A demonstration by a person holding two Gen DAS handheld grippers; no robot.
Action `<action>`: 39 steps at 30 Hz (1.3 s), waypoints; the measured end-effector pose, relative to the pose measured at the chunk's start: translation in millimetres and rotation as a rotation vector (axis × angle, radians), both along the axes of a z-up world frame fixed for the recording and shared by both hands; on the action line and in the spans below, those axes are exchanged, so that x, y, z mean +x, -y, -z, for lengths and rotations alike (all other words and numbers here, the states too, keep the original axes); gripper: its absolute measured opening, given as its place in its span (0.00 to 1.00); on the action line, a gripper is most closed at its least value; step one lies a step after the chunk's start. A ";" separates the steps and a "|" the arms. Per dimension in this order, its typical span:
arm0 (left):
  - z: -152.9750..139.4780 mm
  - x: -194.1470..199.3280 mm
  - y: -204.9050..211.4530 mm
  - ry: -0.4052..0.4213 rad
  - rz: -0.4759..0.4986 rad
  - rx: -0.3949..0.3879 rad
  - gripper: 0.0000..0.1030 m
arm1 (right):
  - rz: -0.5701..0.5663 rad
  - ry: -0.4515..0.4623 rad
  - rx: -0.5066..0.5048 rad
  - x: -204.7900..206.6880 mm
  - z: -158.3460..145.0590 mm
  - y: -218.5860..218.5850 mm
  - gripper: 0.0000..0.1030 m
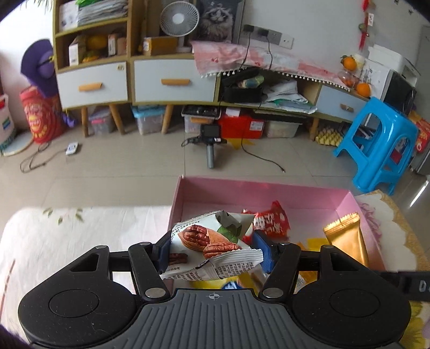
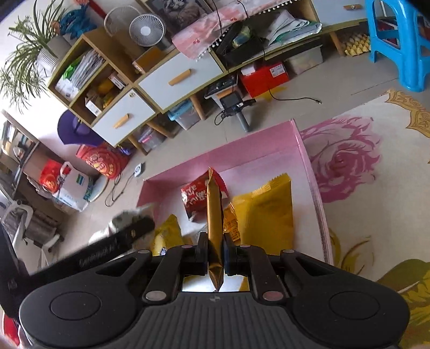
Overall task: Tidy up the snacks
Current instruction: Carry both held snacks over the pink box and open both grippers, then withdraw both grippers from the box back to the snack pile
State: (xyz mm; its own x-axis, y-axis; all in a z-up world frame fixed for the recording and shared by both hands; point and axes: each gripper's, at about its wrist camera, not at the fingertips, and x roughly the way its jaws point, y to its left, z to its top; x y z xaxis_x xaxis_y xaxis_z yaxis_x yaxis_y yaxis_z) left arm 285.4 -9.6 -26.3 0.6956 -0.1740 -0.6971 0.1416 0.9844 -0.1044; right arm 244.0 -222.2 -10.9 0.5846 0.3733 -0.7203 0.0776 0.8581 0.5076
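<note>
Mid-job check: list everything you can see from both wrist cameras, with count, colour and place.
pink box: one, pink, on the flowered rug, open
pecan snack packet: one, white, in the left gripper
gold snack bar: one, gold, in the right gripper, over the box
red snack packet: one, red, inside the box
yellow snack packet: one, yellow, inside the box
blue stool: one, blue, on the tiled floor
fan: one, white, on the cabinet
left gripper: one, black
right gripper: one, black
</note>
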 end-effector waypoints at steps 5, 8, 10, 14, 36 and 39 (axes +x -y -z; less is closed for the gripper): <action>6.5 10.3 8.0 0.009 0.003 0.033 0.60 | 0.007 -0.009 -0.010 3.0 4.9 6.3 0.01; 7.6 11.6 9.6 0.033 0.007 0.047 0.60 | 0.016 -0.012 -0.009 2.9 5.7 9.2 0.01; 7.8 12.8 9.8 0.045 0.005 0.051 0.62 | 0.016 -0.009 -0.012 2.8 6.0 8.9 0.02; 5.2 9.7 6.6 0.056 -0.024 0.031 0.75 | 0.029 -0.003 -0.004 0.7 3.2 9.6 0.10; -36.7 -70.7 -13.8 0.007 0.002 -0.015 0.91 | 0.045 0.061 -0.048 -46.6 -48.3 18.4 0.66; -42.9 -86.6 -18.3 0.003 0.000 -0.030 0.94 | 0.031 0.075 -0.065 -57.5 -54.6 17.3 0.71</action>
State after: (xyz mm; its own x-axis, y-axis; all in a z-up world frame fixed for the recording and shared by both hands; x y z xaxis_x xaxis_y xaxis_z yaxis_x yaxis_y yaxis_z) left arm 198.8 8.7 16.6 0.6977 -0.1954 -0.6892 0.1424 0.9807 -0.1338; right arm 186.5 -239.5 43.6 0.6487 0.3078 -0.6960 0.0686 0.8872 0.4562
